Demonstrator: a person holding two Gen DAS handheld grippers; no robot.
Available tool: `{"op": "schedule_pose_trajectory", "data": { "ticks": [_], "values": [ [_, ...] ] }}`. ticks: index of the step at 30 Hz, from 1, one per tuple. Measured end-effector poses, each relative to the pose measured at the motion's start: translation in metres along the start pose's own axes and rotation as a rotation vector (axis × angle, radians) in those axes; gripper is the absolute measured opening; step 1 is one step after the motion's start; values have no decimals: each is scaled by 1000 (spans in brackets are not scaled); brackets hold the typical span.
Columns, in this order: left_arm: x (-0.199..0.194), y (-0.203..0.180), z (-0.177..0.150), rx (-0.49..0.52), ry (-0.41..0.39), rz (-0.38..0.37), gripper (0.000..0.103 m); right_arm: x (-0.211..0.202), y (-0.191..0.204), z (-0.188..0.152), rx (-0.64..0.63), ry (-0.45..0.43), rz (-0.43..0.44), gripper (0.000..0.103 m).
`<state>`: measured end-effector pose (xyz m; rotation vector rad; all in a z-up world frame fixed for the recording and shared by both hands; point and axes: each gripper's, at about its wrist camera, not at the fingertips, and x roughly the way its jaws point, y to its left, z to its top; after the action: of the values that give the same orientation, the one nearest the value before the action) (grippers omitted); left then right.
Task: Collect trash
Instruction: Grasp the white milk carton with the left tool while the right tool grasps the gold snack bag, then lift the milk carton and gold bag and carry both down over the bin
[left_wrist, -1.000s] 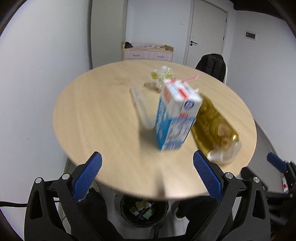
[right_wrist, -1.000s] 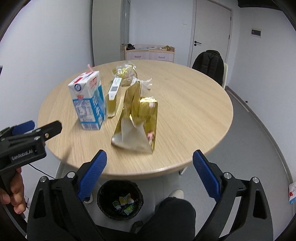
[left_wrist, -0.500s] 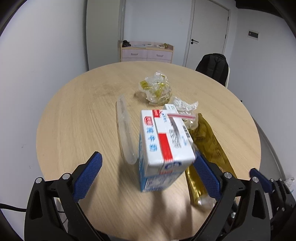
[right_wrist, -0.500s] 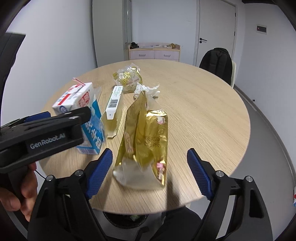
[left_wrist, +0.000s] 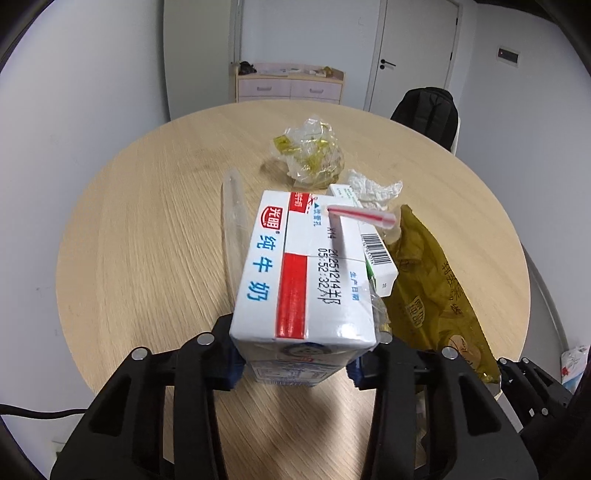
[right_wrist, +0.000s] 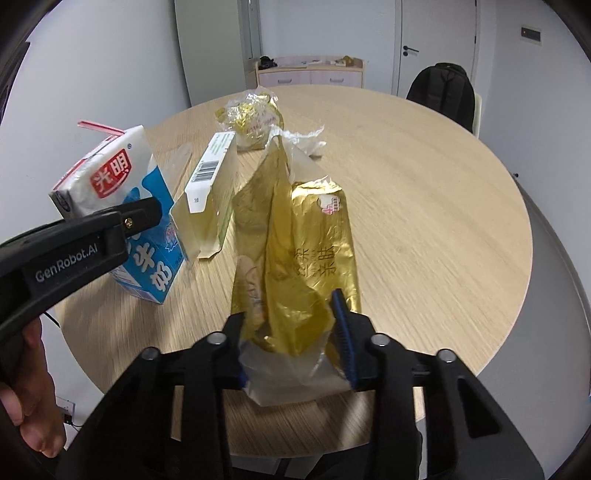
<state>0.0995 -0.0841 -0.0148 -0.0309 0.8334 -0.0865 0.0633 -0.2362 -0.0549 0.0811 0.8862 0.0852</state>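
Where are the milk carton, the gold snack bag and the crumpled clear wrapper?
milk carton (left_wrist: 303, 266), left wrist view, on its white top face.
gold snack bag (right_wrist: 314, 251), right wrist view, on its gold front panel.
crumpled clear wrapper (left_wrist: 310, 151), left wrist view, on its crinkled middle.

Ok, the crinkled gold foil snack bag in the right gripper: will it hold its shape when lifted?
Probably not. The crinkled gold foil snack bag looks thin and already creased, so it will likely sag and fold. The right gripper, whose jaws have just been closing, pinches only its clear bottom end, so it may slip. It looks light.
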Motion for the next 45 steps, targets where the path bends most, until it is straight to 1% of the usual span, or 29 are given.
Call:
{"op": "schedule_pose_trajectory", "data": {
  "ticks": [8, 10, 18, 23, 35, 40, 42, 45],
  "values": [
    [-9, 3, -7, -1, -14, 2, 41, -6, -4, -4, -4, 3, -13, 18],
    [-13, 4, -7, -6, -21, 2, 41, -7, -5, -4, -3, 1, -19, 17],
    [-31, 12, -13, -15, -45, 12, 41, -21, -4, -7, -10, -31, -36, 16],
    [-40, 18, -19, -26, -47, 12, 40, -36, 1, -14, -26, -57, -47, 16],
    [-65, 31, -36, -43, -44, 22, 40, -57, 6, -25, -44, -79, -52, 16],
    [-78, 33, -49, -33, -52, 20, 40, -68, 4, -31, -46, -89, -52, 16],
    [-83, 34, -56, -31, -57, 21, 40, -74, 4, -36, -39, -97, -40, 16],
    [-91, 35, -67, -31, -60, 6, 40, -80, 5, -45, -36, -106, -36, 16]
  ]
}}
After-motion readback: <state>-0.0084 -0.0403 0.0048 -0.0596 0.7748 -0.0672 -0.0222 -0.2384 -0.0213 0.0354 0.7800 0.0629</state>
